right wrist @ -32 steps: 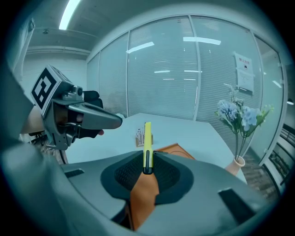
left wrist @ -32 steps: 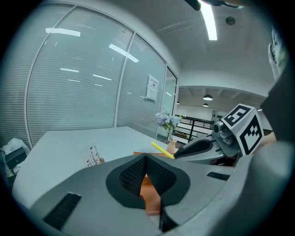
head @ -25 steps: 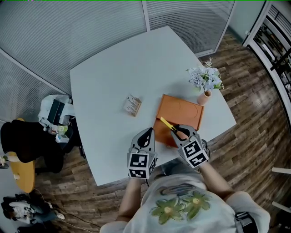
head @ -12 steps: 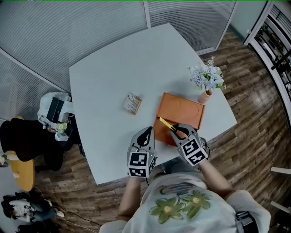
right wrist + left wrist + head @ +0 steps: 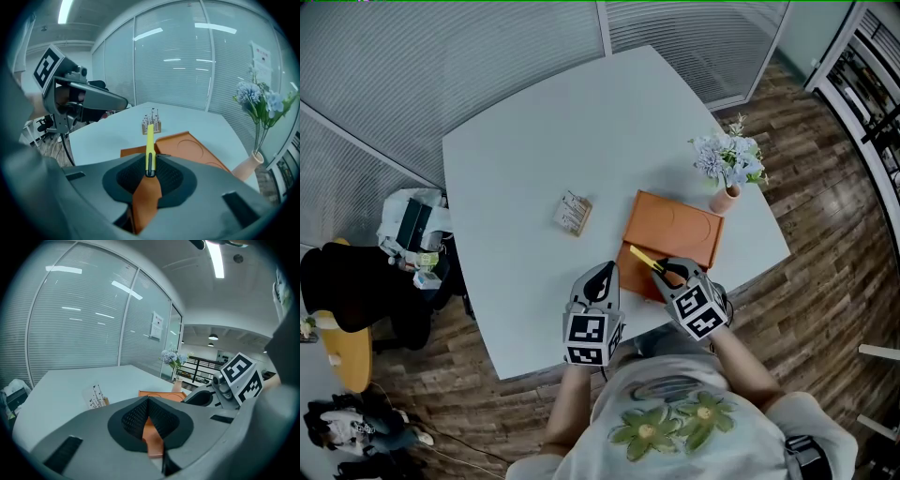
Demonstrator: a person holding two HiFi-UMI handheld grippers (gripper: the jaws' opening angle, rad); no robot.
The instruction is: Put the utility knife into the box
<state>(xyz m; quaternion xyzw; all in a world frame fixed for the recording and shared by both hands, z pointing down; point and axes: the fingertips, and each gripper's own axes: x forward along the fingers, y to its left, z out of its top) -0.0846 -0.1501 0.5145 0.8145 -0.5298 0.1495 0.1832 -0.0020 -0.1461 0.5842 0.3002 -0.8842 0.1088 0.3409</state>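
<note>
My right gripper (image 5: 668, 271), at lower centre-right, clamps the slim yellow utility knife (image 5: 644, 258) with its black slider, jutting from the tips over the orange box (image 5: 680, 223), while my left gripper (image 5: 602, 276) sits closed and empty.

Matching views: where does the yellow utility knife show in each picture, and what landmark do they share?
Head view: lower centre, the utility knife juts from the right gripper over the near part of the orange box.
Left gripper view: not in it.
Right gripper view: centre, utility knife clamped between that gripper's jaws, pointing away.
Shared landmark: the flower vase, in all three views.
</note>
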